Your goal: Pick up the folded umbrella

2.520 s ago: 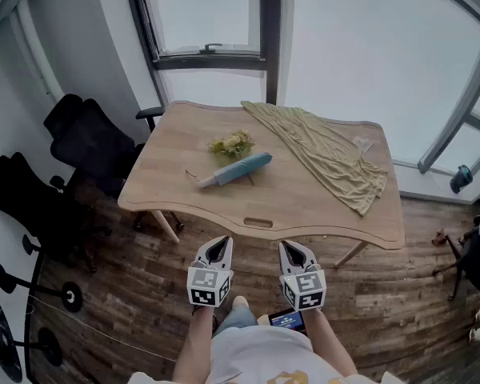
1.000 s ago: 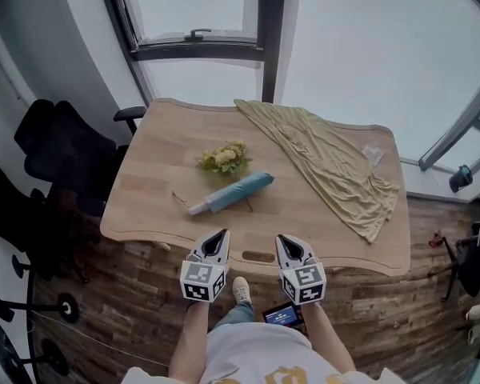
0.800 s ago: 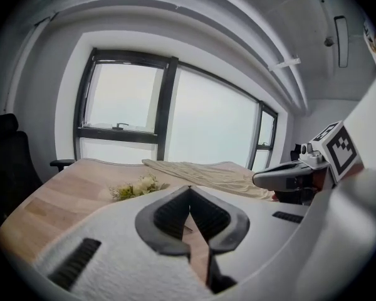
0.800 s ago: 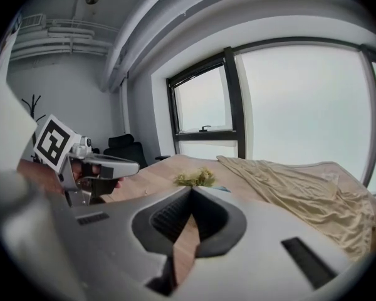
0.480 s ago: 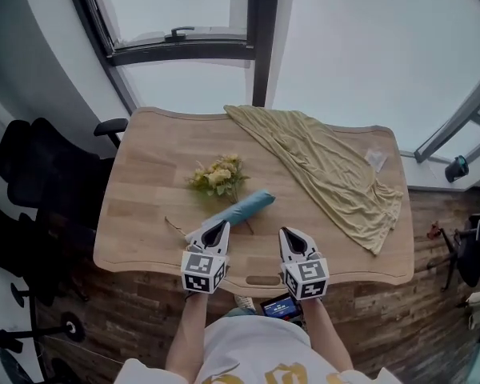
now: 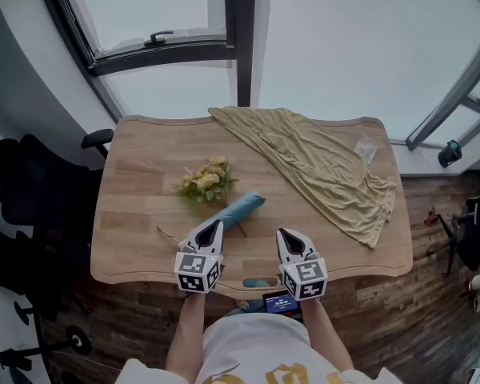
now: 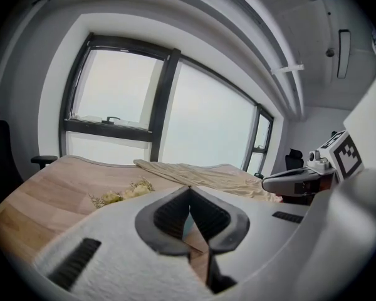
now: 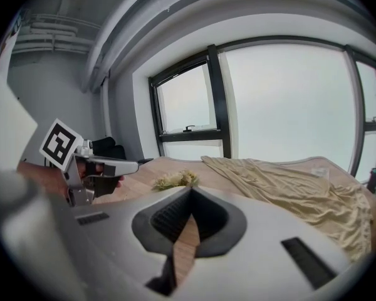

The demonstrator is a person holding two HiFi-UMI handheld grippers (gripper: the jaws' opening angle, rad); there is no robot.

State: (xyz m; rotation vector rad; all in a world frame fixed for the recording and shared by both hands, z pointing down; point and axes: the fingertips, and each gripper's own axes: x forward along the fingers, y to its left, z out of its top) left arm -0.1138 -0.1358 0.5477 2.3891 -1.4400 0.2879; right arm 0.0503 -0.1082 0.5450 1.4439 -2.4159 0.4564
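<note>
Umbrella (image 6: 240, 208): one, teal, folded, lying by one bouquet (image 6: 202, 181), one cloth (image 6: 320, 166); left gripper (image 6: 212, 226), right gripper (image 6: 284, 235) hovering closed, empty.

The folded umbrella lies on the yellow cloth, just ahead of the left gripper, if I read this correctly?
Not quite: the head view shows the folded umbrella lying on the bare wooden table, apart from the yellow cloth; it is indeed just ahead of the left gripper.

The left gripper (image 6: 211, 227) covers the near end of the folded umbrella (image 6: 242, 208) in the head view, so its handle is hidden. A pale thing (image 6: 365, 149) near the far right corner of the bench (image 6: 136, 214) is too small to name. The left edge cuts the black chair (image 6: 32, 194).
</note>
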